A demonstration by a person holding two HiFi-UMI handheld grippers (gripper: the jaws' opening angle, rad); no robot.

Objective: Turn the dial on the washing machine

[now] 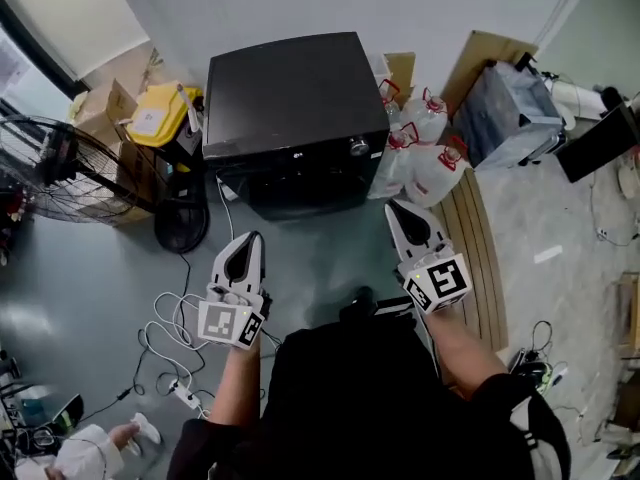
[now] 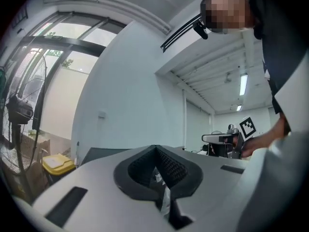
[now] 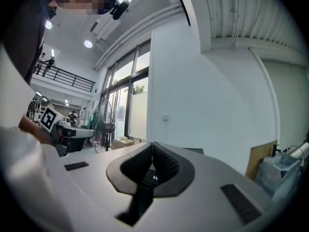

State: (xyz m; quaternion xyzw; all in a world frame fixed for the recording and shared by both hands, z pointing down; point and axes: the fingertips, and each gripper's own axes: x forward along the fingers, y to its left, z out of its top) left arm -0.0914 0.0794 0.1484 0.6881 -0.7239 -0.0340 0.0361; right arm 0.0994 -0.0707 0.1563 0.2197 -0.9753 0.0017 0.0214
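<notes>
A black washing machine (image 1: 290, 98) stands on the floor ahead of me, with its round silver dial (image 1: 358, 147) at the right end of the front panel. My left gripper (image 1: 251, 237) hangs in the air before the machine's lower left, its jaws shut and empty. Nearer the dial side, my right gripper (image 1: 393, 207) is also shut on nothing and stays well short of the dial. In the left gripper view the left gripper (image 2: 155, 147) points over the machine's dark top (image 2: 99, 154). The right gripper (image 3: 152, 143) shows closed tips in the right gripper view.
Left of the machine stand a yellow bin (image 1: 160, 114) and a floor fan (image 1: 50, 168). White bags with red ties (image 1: 420, 148), cardboard (image 1: 490, 53) and a grey crate (image 1: 515, 108) crowd its right side. Wooden slats (image 1: 482, 258) lie at the right, cables and a power strip (image 1: 185, 396) at the left.
</notes>
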